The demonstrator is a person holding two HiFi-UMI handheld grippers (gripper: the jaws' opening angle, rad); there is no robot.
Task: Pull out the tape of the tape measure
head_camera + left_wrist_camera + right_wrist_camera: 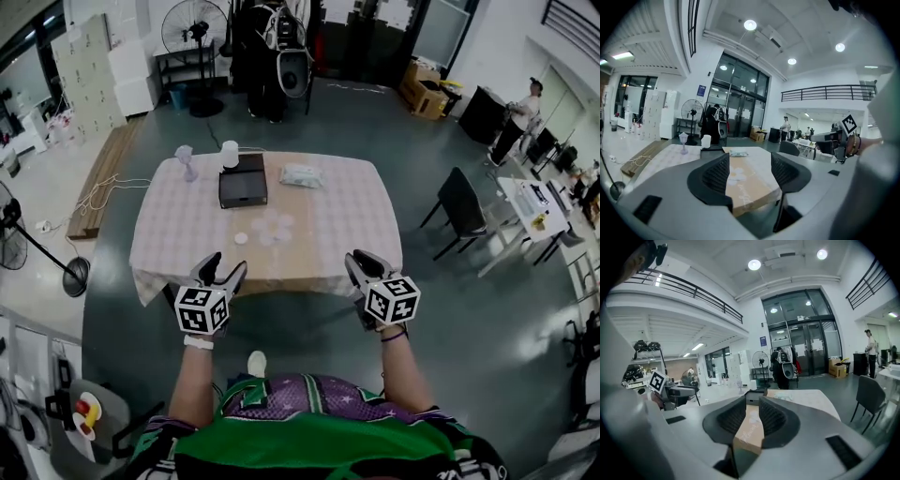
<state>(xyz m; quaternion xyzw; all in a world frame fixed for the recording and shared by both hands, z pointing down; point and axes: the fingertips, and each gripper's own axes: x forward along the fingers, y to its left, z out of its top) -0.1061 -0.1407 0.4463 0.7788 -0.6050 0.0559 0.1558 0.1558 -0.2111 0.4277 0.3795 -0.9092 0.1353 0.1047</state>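
**Head view:** The tape measure cannot be made out, so neither its place nor its long axis can be told. The left claw [225,268] and right claw [367,262] hang over the near edge of the desk [178,234], well apart from each other. On the far half stand a black box [243,181], a white cup [230,154] just behind it, a purple goblet [186,161] to its left and a flat packet [301,175] to its right. The near half lies bare. A dark chair [459,202] stands off the right edge, with open floor around it.

**Left gripper view:** The jaws stand wide apart with nothing between them, only the desk's cloth beyond.

**Right gripper view:** The jaws leave a narrow gap that holds nothing. The black box lies straight ahead.
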